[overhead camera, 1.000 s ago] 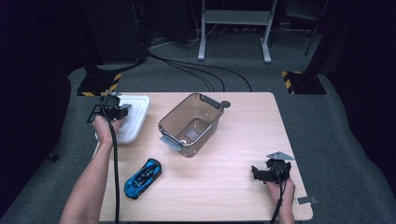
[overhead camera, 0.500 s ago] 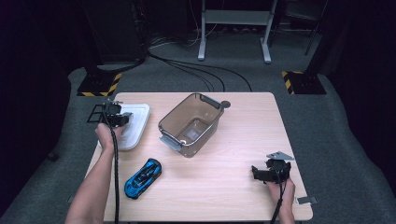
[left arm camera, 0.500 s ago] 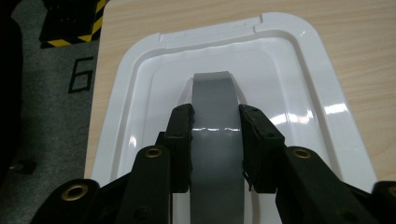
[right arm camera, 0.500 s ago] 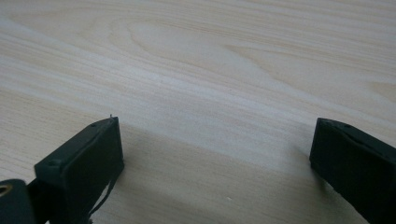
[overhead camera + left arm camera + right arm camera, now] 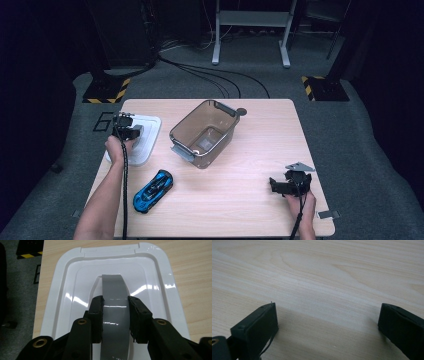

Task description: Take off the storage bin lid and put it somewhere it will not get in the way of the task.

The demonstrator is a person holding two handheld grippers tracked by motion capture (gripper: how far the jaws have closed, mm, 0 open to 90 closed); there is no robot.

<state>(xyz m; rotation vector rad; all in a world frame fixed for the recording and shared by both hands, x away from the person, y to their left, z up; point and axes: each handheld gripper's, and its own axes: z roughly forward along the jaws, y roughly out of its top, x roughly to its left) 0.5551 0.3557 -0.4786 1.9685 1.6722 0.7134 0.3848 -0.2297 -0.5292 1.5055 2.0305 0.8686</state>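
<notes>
Lowered since the earlier frame, the left tool point(image 5: 115, 320) now sits down on the glossy white rectangular plastic lid point(image 5: 62, 305), pinching its raised grey strap handle point(image 5: 113, 295) from both sides. That reads as the grip being made, with the lift due next. Just left of the clear brown plastic bin point(image 5: 202, 132) on the desk point(image 5: 250, 200), the lid's long axis runs away from the person. Right tool point(image 5: 327, 327) rests spread over bare wood.
</notes>
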